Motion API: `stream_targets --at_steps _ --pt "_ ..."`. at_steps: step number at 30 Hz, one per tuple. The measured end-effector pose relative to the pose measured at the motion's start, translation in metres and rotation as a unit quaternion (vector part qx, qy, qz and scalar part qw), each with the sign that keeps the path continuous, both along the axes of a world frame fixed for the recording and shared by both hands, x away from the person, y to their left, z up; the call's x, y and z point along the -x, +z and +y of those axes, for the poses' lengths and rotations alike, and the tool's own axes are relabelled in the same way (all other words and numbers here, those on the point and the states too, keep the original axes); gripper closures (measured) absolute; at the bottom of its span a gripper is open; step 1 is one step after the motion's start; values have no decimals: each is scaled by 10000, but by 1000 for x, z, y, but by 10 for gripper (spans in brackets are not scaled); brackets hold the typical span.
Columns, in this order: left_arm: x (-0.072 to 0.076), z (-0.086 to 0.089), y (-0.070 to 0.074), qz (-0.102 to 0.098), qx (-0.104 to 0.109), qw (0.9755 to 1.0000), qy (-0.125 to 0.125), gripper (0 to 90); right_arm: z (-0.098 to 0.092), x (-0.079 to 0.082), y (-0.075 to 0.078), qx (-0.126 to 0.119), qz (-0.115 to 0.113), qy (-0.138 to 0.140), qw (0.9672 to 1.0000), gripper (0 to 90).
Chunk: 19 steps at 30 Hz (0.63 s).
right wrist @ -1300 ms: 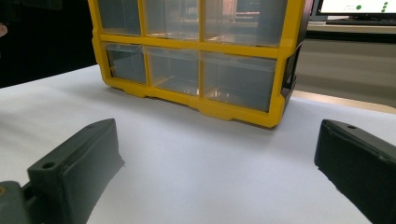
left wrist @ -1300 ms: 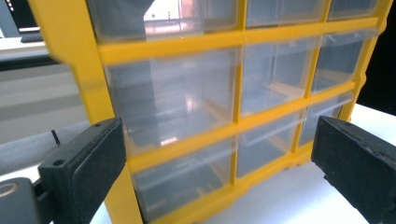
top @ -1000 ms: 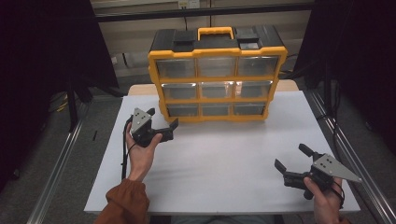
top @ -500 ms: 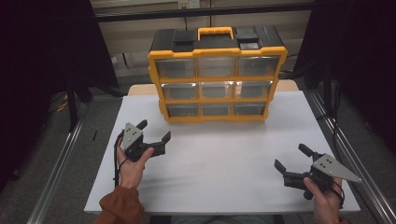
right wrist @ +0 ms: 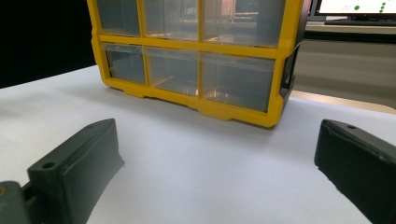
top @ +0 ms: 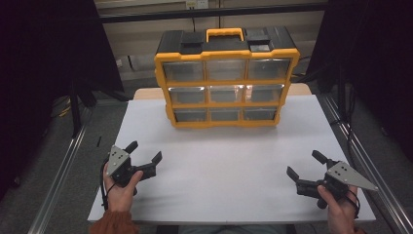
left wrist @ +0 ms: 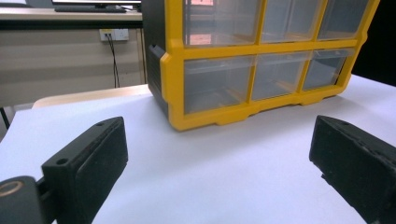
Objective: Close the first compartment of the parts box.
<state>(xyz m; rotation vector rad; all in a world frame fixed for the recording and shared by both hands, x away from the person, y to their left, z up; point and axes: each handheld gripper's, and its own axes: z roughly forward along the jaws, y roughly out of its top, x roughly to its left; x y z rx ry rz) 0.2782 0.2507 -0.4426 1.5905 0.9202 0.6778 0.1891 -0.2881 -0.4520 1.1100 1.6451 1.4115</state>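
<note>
Organizer (top: 225, 80): all nine drawers look shut, we think.
Left gripper (top: 144, 157): jaws spread, empty, over counter (top: 229, 161).
Right gripper (top: 306, 166): jaws spread, empty.
Progress: we see nothing begun.

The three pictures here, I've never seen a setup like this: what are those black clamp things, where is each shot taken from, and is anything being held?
A person sits at a white table holding a hand-operated two-jaw clamp in each hand: the left gripper and the right gripper. The high view looks down from above the person. The other two pictures come from cameras riding on each gripper, looking out between its black jaws. On the table stands a yellow drawer organizer with clear drawers, all closed. Both grippers are open, hold nothing, and sit well short of the organizer.
</note>
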Motion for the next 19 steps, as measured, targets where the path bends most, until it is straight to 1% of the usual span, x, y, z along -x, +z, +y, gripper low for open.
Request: stream_targets --at_steps 3,4,6,7,8,9,10,11,14,15,16,17,18,19 --pt "9 6 1 -75 52 9999 90 47 0 0 0 2 4 -7 10000 0" --pt "11 7 1 -95 131 9998 144 47 0 0 0 2 3 -8 10000 0" --pt "17 12 1 -99 35 9998 167 47 -1 0 0 6 -8 -3 10000 0" --pt "18 14 1 -101 32 9998 140 48 -1 0 0 12 -11 -21 10000 1" --pt "21 16 1 -63 -4 9998 185 47 -1 1 0 6 2 -46 10000 0" --pt "23 18 0 -92 15 9998 185 47 -2 2 0 3 -8 -65 10000 0" --pt "26 21 -1 -56 -31 9998 163 47 -3 2 0 -5 0 -67 10000 0" --pt "27 22 -2 2 6 9998 181 47 -3 3 0 -2 2 -101 9999 0" --pt "24 23 0 -30 154 9994 298 45 -4 2 -1 -14 39 -135 9999 0" --pt "23 21 1 -53 248 9991 327 45 -3 0 -1 -13 42 -108 9999 0" --pt "23 21 2 -62 196 9994 280 45 -2 0 -2 -17 71 -81 9999 0" --pt "22 19 2 -64 266 9993 268 45 -1 0 -2 -10 82 -37 10000 0" --pt "23 19 2 -48 186 9996 228 44 0 -1 -1 0 62 -56 10000 0" --pt "23 18 3 -43 122 9996 240 41 0 0 -1 2 70 -32 10000 0"
